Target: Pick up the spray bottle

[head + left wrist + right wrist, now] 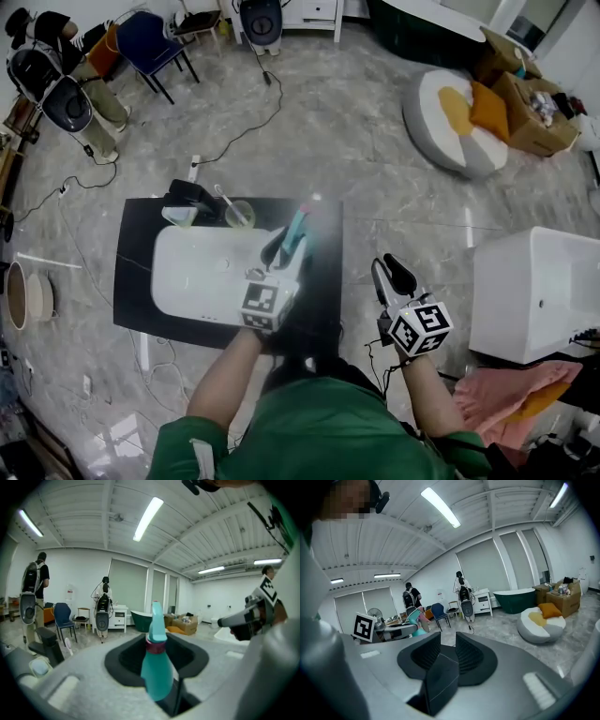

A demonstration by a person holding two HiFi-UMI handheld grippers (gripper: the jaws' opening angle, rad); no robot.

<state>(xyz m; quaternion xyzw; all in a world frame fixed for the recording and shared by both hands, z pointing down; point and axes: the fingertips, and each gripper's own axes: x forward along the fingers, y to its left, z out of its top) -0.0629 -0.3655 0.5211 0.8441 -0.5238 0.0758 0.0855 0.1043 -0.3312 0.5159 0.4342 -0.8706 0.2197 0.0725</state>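
Left gripper (284,251) is clamping the bottle (157,667) over the sink (187,272), so pickup seems done; right gripper (391,277), at three o'clock, is gaping empty.

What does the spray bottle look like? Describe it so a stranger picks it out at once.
Find the black table on the marble floor, with the white basin on it. At the basin's right end the left gripper is shut on the spray bottle. Unlike the clear cup nearby, it is teal with a dark red collar below its nozzle.
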